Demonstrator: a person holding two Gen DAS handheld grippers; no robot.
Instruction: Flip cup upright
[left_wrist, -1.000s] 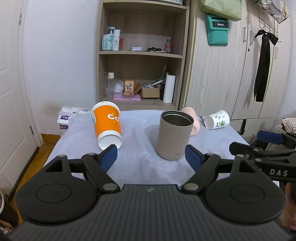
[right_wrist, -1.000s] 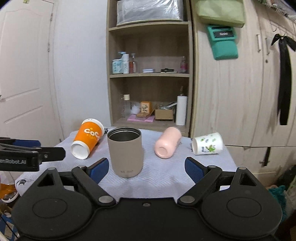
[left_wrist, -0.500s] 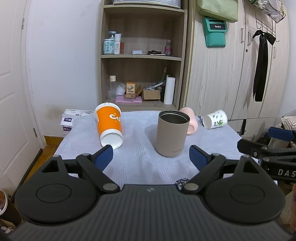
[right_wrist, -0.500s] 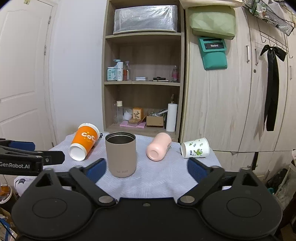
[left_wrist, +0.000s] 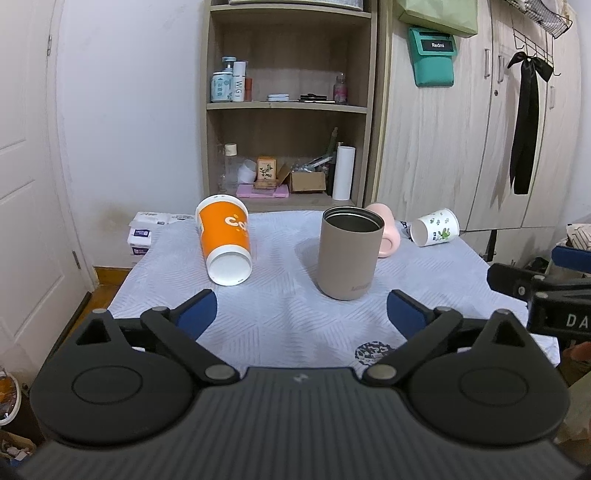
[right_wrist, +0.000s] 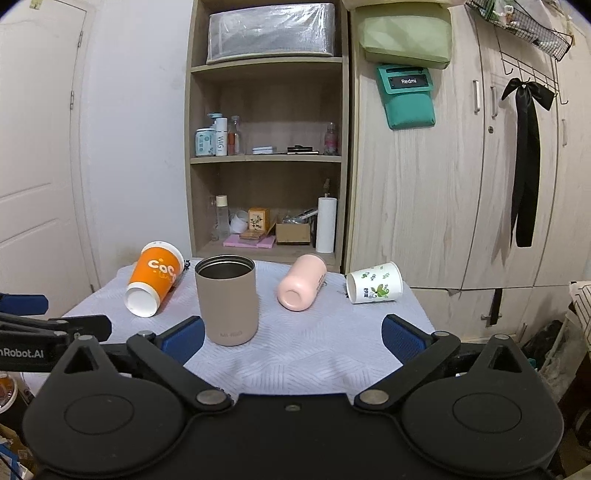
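Both sets of fingers are spread wide and hold nothing, so note that your left gripper (left_wrist: 299, 310) sits nearer the orange cup (left_wrist: 225, 240), which lies far-left on the table (left_wrist: 280, 317), base toward you, long axis running near-to-far.

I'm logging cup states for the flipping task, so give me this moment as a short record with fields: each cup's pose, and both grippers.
tan tumbler: upright, open end up, on the cloth-covered table
orange paper cup: on its side, white base toward the cameras
pink cup: on its side, base toward the cameras
white leaf-print cup: on its side, far right of the table
left gripper: open, holding nothing, short of the cups
right gripper: open, holding nothing, short of the cups
cups left to flip: three
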